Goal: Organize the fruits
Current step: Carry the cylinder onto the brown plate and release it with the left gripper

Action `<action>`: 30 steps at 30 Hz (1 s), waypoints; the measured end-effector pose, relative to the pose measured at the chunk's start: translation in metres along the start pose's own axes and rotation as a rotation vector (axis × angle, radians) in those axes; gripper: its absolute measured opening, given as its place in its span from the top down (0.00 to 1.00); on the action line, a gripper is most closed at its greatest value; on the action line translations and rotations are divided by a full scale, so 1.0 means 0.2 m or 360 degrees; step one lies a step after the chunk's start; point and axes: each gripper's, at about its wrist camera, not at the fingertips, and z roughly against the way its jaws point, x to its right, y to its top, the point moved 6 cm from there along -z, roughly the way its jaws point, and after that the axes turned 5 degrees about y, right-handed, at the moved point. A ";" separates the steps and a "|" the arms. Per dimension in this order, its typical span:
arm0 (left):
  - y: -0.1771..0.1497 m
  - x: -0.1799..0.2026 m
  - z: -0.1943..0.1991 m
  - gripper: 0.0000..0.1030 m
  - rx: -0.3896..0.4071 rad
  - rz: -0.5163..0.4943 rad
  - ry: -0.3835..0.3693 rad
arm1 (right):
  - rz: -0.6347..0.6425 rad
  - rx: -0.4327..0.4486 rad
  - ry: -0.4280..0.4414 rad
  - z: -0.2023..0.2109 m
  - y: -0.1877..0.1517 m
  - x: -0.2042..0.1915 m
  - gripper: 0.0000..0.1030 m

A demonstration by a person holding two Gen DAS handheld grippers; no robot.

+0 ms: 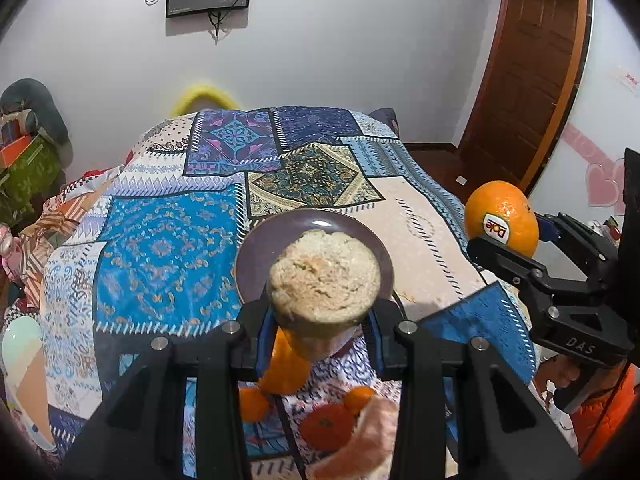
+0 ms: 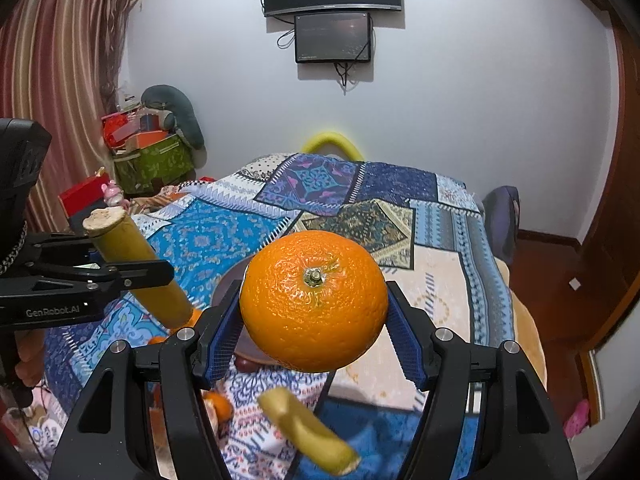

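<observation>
Orange fruit (image 2: 314,300) is gripped mid-frame by the right gripper (image 2: 314,320) jaws, above the bed (image 2: 440,280). A yellow-green stalk (image 1: 324,276) is clamped in the left gripper (image 1: 320,320), over the plate (image 1: 256,248).

Plate (image 1: 256,240) on bed quilt (image 1: 168,248); small citrus fruits (image 1: 326,426) nearer camera; monitor (image 2: 332,38) on wall behind.

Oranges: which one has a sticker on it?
The big orange held in the right gripper carries a Dole sticker; the small oranges on the cloth show none.
</observation>
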 end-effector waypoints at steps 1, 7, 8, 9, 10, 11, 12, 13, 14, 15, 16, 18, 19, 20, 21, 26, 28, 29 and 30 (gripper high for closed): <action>0.01 0.00 -0.02 0.64 -0.0004 -0.0003 -0.0001 | 0.0003 0.0001 0.0001 -0.02 0.01 0.00 0.38; 0.03 0.00 -0.16 0.64 -0.0056 -0.0019 -0.0023 | 0.0016 -0.0002 0.0004 -0.15 0.07 0.02 0.38; 0.03 0.00 -0.19 0.64 -0.0072 -0.0023 -0.0030 | 0.0020 -0.0001 0.0001 -0.16 0.07 0.02 0.38; 0.03 0.00 -0.21 0.64 -0.0083 -0.0026 -0.0035 | 0.0024 0.0000 -0.0001 -0.18 0.08 0.02 0.38; 0.03 0.00 -0.24 0.64 -0.0097 -0.0030 -0.0040 | 0.0028 -0.0002 -0.0004 -0.21 0.08 0.03 0.38; 0.03 0.01 -0.27 0.64 -0.0112 -0.0033 -0.0043 | 0.0030 -0.0007 -0.0007 -0.23 0.09 0.03 0.38; 0.02 0.01 -0.30 0.64 -0.0126 -0.0035 -0.0049 | 0.0031 -0.0016 -0.0008 -0.27 0.09 0.04 0.38; 0.02 0.01 -0.33 0.64 -0.0143 -0.0037 -0.0057 | 0.0032 -0.0027 -0.0009 -0.29 0.08 0.05 0.38; 0.01 0.01 -0.36 0.64 -0.0164 -0.0041 -0.0064 | 0.0033 -0.0040 -0.0010 -0.31 0.08 0.05 0.38; 0.01 0.01 -0.38 0.64 -0.0176 -0.0043 -0.0069 | 0.0038 -0.0060 -0.0009 -0.34 0.07 0.06 0.38; 0.01 0.00 -0.41 0.64 -0.0191 -0.0047 -0.0075 | 0.0042 -0.0085 -0.0005 -0.37 0.05 0.06 0.38; 0.01 0.00 -0.45 0.64 -0.0210 -0.0050 -0.0078 | 0.0046 -0.0136 -0.0005 -0.43 0.02 0.08 0.38; 0.01 0.00 -0.48 0.64 -0.0219 -0.0049 -0.0080 | 0.0046 -0.0156 -0.0004 -0.45 0.01 0.09 0.38; 0.01 -0.01 -0.51 0.64 -0.0233 -0.0043 -0.0085 | 0.0044 -0.0180 -0.0003 -0.48 -0.01 0.10 0.38; 0.02 -0.02 -0.53 0.64 -0.0247 -0.0035 -0.0088 | 0.0042 -0.0200 -0.0002 -0.51 -0.02 0.11 0.38; 0.02 -0.07 -0.65 0.64 -0.0309 0.0023 -0.0082 | 0.0047 -0.0261 -0.0005 -0.60 -0.05 0.15 0.38; 0.03 -0.10 -0.70 0.64 -0.0333 0.0046 -0.0077 | 0.0046 -0.0273 -0.0005 -0.62 -0.06 0.16 0.38; 0.03 -0.11 -0.72 0.64 -0.0345 0.0055 -0.0069 | 0.0044 -0.0278 -0.0002 -0.63 -0.06 0.17 0.38; 0.04 -0.12 -0.74 0.64 -0.0337 0.0068 -0.0079 | 0.0041 -0.0281 0.0001 -0.64 -0.05 0.17 0.38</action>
